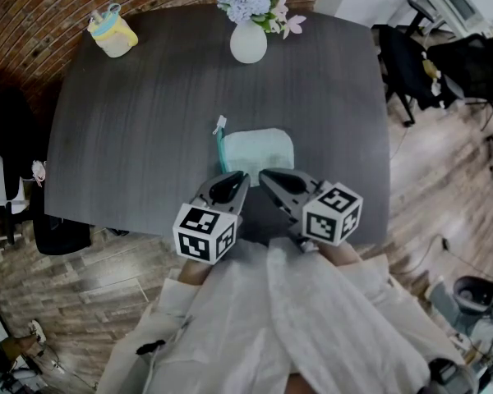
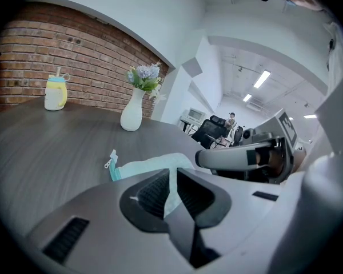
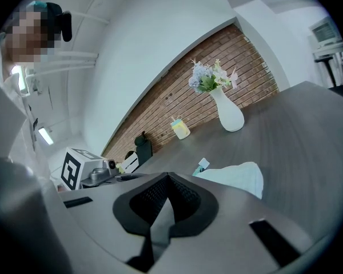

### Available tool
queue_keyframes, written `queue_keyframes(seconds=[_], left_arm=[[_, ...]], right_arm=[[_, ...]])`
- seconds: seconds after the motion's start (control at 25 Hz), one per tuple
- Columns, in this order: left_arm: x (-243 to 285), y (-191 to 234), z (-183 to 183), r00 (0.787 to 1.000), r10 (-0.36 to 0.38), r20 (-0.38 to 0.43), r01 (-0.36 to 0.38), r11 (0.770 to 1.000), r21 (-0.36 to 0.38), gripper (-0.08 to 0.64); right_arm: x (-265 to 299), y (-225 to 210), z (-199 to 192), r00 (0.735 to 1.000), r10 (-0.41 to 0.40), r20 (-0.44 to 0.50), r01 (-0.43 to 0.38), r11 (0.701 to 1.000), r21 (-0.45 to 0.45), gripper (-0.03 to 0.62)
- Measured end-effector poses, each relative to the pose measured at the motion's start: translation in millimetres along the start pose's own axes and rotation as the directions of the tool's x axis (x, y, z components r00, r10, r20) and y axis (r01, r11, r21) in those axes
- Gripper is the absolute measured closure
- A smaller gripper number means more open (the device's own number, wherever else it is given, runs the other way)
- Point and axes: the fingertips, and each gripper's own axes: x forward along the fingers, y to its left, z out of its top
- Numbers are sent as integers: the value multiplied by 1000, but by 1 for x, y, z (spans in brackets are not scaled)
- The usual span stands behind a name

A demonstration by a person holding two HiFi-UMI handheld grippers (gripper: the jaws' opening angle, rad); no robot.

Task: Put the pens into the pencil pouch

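A mint-green pencil pouch (image 1: 261, 149) lies flat on the dark table (image 1: 148, 138), its zipper pull (image 1: 220, 123) at the far left corner. My left gripper (image 1: 237, 177) is at the pouch's near left edge. In the left gripper view a strip of the pouch (image 2: 160, 163) fabric runs down between the narrow jaws of that gripper (image 2: 171, 178), which are shut on it. My right gripper (image 1: 264, 174) hovers just beside it at the near edge, and in the right gripper view this gripper (image 3: 168, 178) is shut with nothing in it, the pouch (image 3: 237, 176) lying ahead. No pens show in any view.
A white vase of flowers (image 1: 248, 41) stands at the table's far edge, and a yellow lidded cup (image 1: 113, 33) at the far left corner. Office chairs (image 1: 411, 64) stand off to the right, beyond the table edge. My white sleeves (image 1: 296, 318) fill the near side.
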Motion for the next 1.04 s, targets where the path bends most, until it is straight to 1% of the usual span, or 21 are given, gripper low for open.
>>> queue_keyframes(seconds=[0.2, 0.56, 1.04], left_arm=[[1, 1, -3, 1000, 1, -5, -1, 1000, -3, 518], [1, 1, -4, 1000, 3, -10, -3, 1000, -6, 520], [0, 2, -7, 1000, 4, -16, -4, 1000, -14, 520]], right_arm=[[1, 1, -2, 1000, 8, -6, -8, 1000, -1, 586], [1, -3, -6, 1000, 3, -17, -3, 1000, 25, 586], [2, -1, -7, 1000, 2, -23, -2, 1000, 16, 586]])
